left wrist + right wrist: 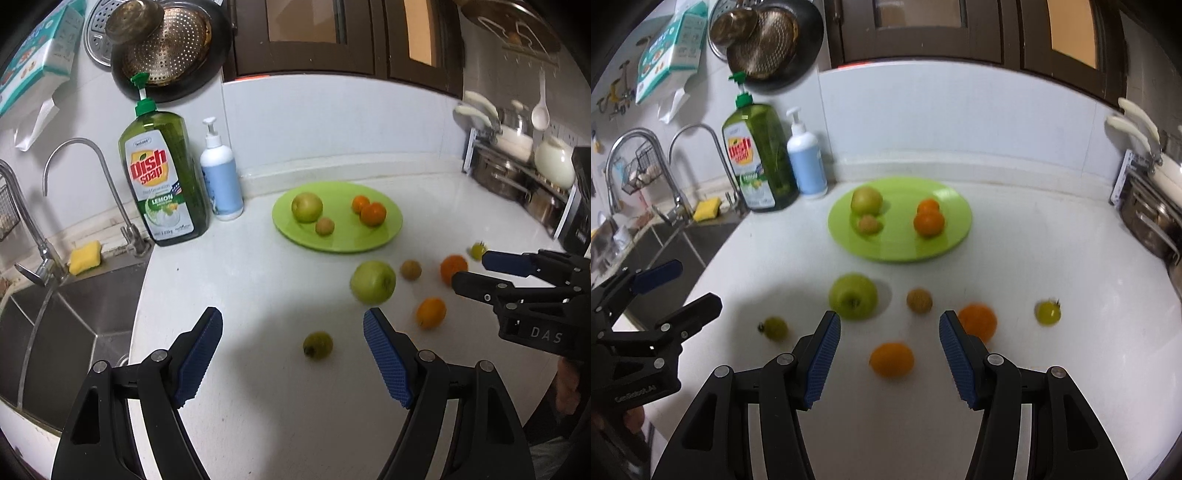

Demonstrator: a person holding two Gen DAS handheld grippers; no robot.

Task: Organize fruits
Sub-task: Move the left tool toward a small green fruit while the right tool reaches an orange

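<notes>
Left wrist view. The left claw is spread wide and empty above the white table. A small green fruit lies on the table between its fingers, touched by neither. Ahead and to the right lie a green apple, a brown fruit, an orange and a second orange, all loose and apart. A small yellow-green fruit sits farther right. The right claw enters from the right edge, its fingers parted, just beside the first orange; nothing is gripped. The green plate lies beyond, carrying an apple, a brown fruit and two touching oranges. A dish soap bottle and a white pump bottle stand left of the plate, beside the sink.

Right wrist view. The right claw is spread and empty. One orange lies on the table between its fingers, untouched; another orange is partly hidden behind the right finger. The green apple lies just beyond the left finger. The left claw shows at the left edge, fingers apart, holding nothing. The plate lies beyond the loose fruit.
</notes>
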